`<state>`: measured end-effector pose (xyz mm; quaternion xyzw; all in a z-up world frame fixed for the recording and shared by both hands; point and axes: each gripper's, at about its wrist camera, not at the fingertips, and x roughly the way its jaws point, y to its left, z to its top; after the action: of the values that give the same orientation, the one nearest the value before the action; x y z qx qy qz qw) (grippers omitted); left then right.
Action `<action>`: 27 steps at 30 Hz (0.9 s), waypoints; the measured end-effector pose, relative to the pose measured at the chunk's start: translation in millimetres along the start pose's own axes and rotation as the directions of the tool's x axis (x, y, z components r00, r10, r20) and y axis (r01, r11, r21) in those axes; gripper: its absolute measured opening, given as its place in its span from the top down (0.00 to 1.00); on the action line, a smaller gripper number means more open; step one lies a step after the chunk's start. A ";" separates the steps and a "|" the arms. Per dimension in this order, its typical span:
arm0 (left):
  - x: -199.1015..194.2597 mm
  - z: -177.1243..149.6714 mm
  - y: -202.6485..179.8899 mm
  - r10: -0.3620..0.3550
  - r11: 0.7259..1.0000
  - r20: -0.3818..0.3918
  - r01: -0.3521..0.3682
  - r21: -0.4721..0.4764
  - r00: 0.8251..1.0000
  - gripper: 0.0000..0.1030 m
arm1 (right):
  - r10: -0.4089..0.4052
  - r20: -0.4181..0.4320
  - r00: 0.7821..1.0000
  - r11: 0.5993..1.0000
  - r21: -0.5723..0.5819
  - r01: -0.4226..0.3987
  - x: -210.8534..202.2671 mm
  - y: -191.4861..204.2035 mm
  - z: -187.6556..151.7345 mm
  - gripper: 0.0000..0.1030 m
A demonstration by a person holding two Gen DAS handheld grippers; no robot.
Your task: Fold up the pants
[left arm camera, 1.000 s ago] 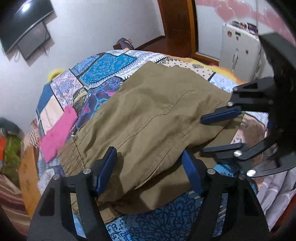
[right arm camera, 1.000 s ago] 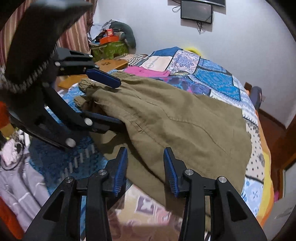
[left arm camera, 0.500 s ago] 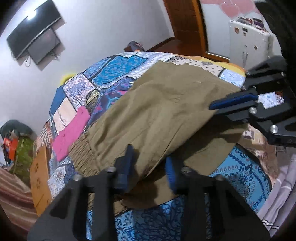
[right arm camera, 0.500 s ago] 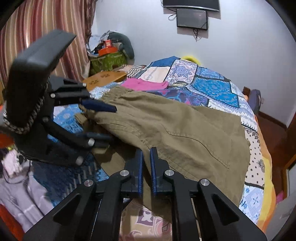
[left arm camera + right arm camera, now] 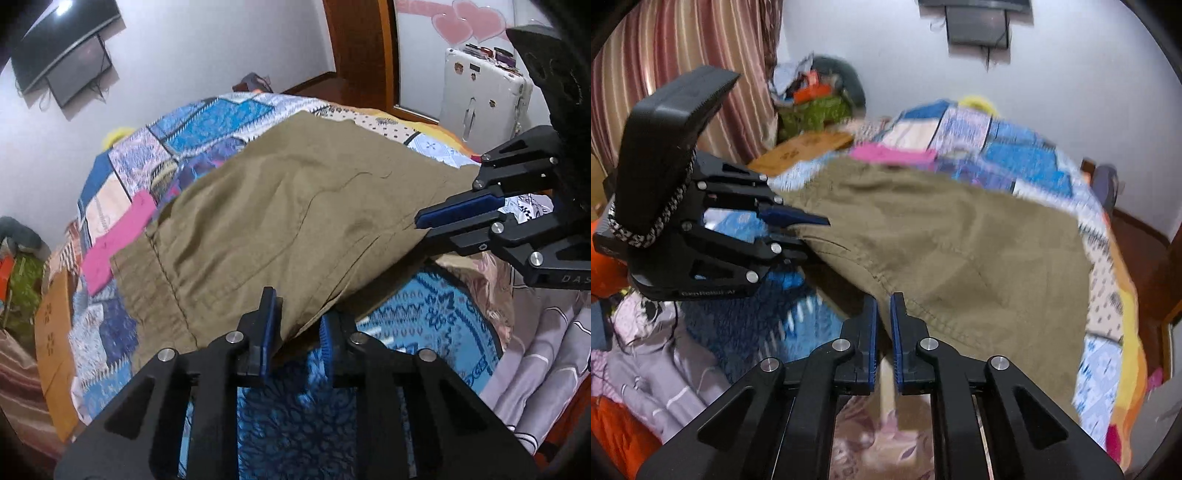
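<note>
Olive-brown pants (image 5: 295,206) lie spread over a patchwork quilt (image 5: 221,118) on a bed. My left gripper (image 5: 297,306) is shut on their near edge, with cloth bunched between the blue pads. Further right along the same edge, my right gripper (image 5: 424,232) pinches the cloth. In the right wrist view the pants (image 5: 960,240) fill the middle and the hem sits between the tips of the right gripper (image 5: 883,302), whose jaws are opening slightly. The left gripper (image 5: 812,238) grips the edge at the left. The held edge hangs lifted above the blue bedding.
A pink cloth (image 5: 118,236) lies on the quilt beyond the waistband. A wooden board (image 5: 801,147) and a clothes pile (image 5: 812,99) sit by the striped curtain. A white case (image 5: 480,99) stands by the door. Lilac fabric (image 5: 546,369) is heaped at the near side.
Both grippers went from open to closed on the near edge of the pants. The edge has since lifted off the bedding and the cloth has pulled taut.
</note>
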<state>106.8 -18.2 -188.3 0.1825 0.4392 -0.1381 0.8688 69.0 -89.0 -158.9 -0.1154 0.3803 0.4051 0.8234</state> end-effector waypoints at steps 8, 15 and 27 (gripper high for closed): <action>-41.9 -3.5 30.9 -0.071 0.988 0.087 0.082 -0.133 0.994 0.54 | 0.052 0.065 0.996 0.996 0.075 -0.057 -25.8 -13.3 11.5 0.66; -22.9 1.4 76.9 -0.048 0.927 0.085 0.076 -0.366 0.995 0.48 | 0.000 0.056 0.998 0.980 0.199 -0.011 4.0 -32.3 16.4 0.58; 15.5 -31.9 89.3 0.056 0.907 -0.036 -0.066 -0.415 0.998 0.33 | -0.093 -0.060 0.994 0.969 0.223 0.104 9.2 -61.3 -26.6 0.58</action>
<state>128.7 74.5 -200.9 0.0084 0.4625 -0.0119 0.8865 104.6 -136.5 -191.0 -0.0497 0.4378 0.3150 0.8406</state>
